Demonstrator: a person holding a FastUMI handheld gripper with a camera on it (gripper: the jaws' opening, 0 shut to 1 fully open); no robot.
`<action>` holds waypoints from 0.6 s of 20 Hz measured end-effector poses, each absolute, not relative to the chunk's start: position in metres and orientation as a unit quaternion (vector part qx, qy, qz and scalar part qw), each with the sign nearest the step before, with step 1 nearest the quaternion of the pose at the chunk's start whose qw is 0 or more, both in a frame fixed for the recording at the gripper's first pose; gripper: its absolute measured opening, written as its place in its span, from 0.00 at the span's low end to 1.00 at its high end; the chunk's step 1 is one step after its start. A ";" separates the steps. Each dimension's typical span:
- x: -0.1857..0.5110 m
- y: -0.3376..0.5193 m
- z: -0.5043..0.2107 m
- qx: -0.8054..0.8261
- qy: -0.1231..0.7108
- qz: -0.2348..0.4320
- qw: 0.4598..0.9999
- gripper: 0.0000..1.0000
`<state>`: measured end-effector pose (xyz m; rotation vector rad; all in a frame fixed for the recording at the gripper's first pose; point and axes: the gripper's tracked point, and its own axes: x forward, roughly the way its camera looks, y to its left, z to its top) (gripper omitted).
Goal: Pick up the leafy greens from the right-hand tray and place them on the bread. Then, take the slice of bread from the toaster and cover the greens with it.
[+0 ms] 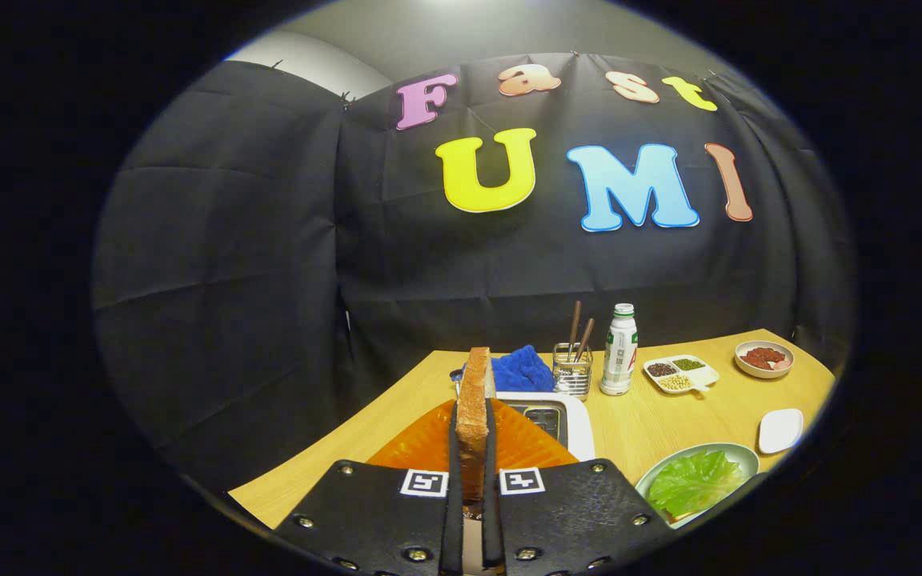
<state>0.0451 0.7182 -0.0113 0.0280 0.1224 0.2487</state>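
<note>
A slice of toasted bread (473,404) stands on edge between my two fingers, and my gripper (471,448) is shut on it, held above the table. Just beyond the fingers lies the white toaster (569,416), its slot partly hidden by the slice. Under the slice an orange mat (421,444) spreads out. To the right of my fingers a pale green plate (737,456) carries a leaf of greens (693,480); whether bread lies beneath the leaf cannot be told.
Behind the toaster are a blue cloth (521,372), a clear holder with chopsticks (571,372) and a white bottle (619,352). Farther right sit a divided dish of beans (679,374), a bowl of red food (763,358) and a small white dish (779,430) on the wooden table (669,420).
</note>
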 end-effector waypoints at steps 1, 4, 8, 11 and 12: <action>0.043 0.713 -0.003 0.015 0.048 0.121 0.991 0.09; 0.036 0.707 0.019 0.013 0.022 0.121 0.992 0.09; 0.028 0.680 0.043 0.022 -0.007 0.103 0.994 0.09; 0.025 0.658 0.056 0.025 -0.013 0.102 0.994 0.09; 0.023 0.648 0.061 0.023 -0.018 0.097 0.995 0.09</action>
